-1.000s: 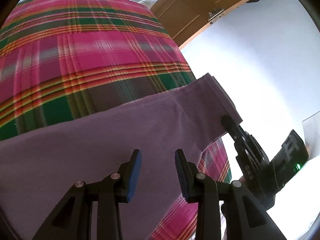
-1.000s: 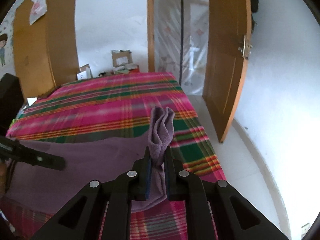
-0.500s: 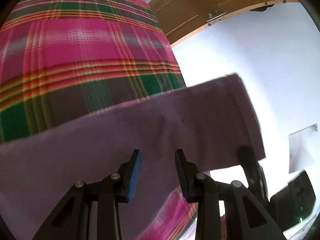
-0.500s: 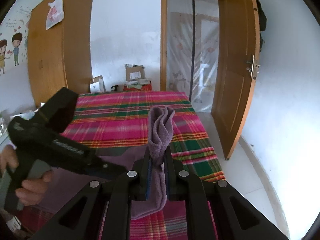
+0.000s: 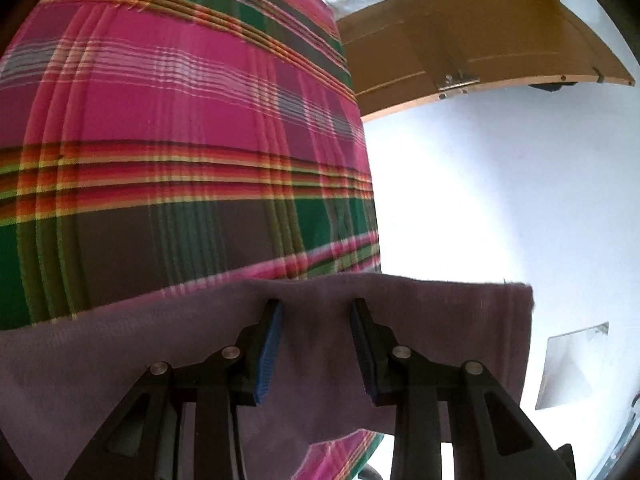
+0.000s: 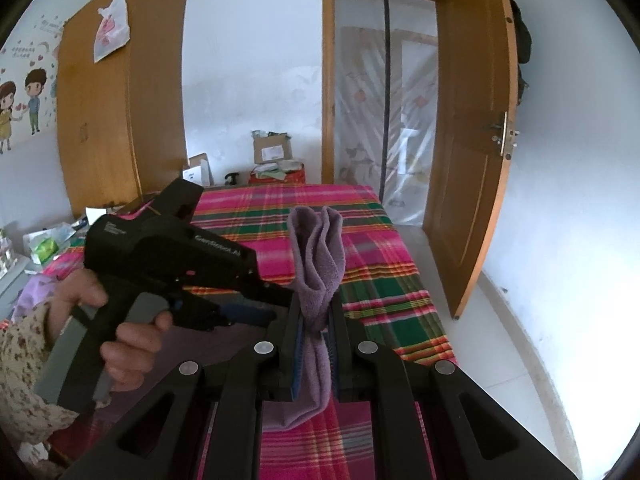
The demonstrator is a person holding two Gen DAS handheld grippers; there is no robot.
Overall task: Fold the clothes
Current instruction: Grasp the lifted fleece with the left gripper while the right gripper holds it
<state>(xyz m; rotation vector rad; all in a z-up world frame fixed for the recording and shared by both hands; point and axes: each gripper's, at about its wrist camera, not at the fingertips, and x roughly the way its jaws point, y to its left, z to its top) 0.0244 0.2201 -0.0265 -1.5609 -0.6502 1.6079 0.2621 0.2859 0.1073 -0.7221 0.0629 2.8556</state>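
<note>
Left hand-held gripper [image 5: 316,344] now lower, jaws spread over purple garment [image 5: 440,340] edge (bed's near corner); right hand-held gripper [image 6: 316,344] still pinching bunched cloth; regrasp likely next.

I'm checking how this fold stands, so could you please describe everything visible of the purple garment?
The purple garment looks like soft, fleecy knit. One bunched, doubled-over part stands up between the right gripper pads, which are shut on it. The rest spreads flat over the plaid bedspread, its edge running past the bed's side. The left gripper is open above that flat part, not pinching it.

bed [image 6: 384,280]: pink-green plaid cover | on it: purple garment [image 5: 120,360] spread across near end
</note>
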